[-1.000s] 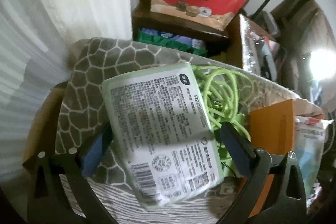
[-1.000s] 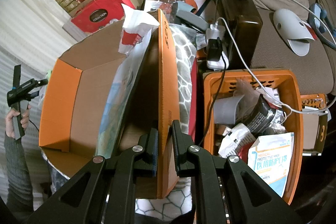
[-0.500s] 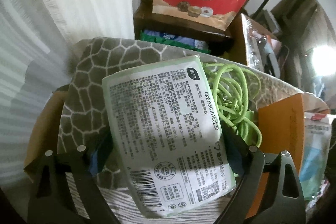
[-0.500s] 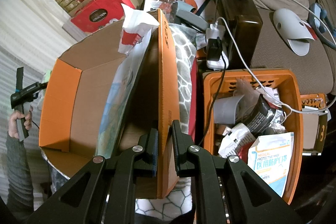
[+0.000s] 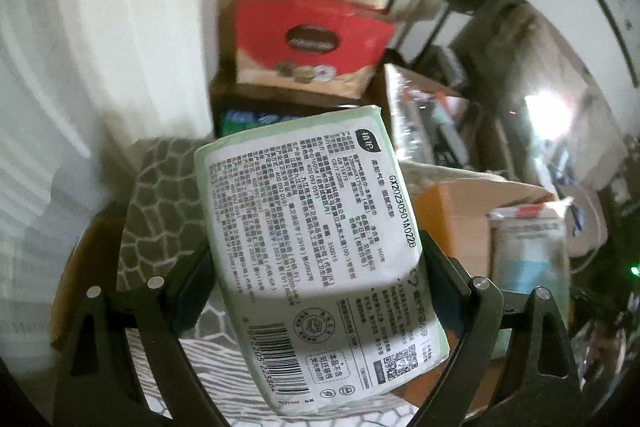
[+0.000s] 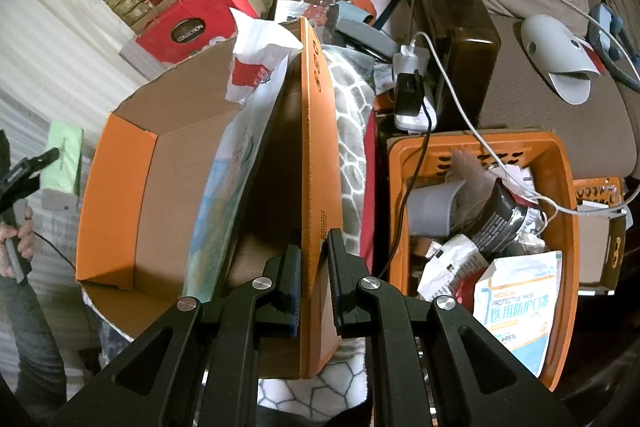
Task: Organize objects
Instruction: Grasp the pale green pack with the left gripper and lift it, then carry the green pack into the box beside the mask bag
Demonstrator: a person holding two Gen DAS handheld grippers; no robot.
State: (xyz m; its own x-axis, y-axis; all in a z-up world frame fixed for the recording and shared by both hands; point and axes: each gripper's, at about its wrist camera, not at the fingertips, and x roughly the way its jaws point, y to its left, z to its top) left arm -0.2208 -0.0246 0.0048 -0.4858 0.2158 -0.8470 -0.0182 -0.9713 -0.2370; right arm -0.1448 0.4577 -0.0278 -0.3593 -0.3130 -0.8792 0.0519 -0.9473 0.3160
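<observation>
With the left gripper [image 5: 316, 291] pinching the green tissue pack [image 5: 316, 259] at frame centre, carry it level over the orange cardboard box [image 6: 116, 195], probably its destination, whose flap [image 6: 316, 163] the right gripper [image 6: 314, 287] clamps steady

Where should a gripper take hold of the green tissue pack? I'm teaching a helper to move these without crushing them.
Across its two long side faces near the middle, coming from the barcode end, as the left gripper does now. The tissue pack is a soft, flat-sided block; its narrow width fits between wide jaws, and a mid-length hold should keep it from tipping.
</observation>
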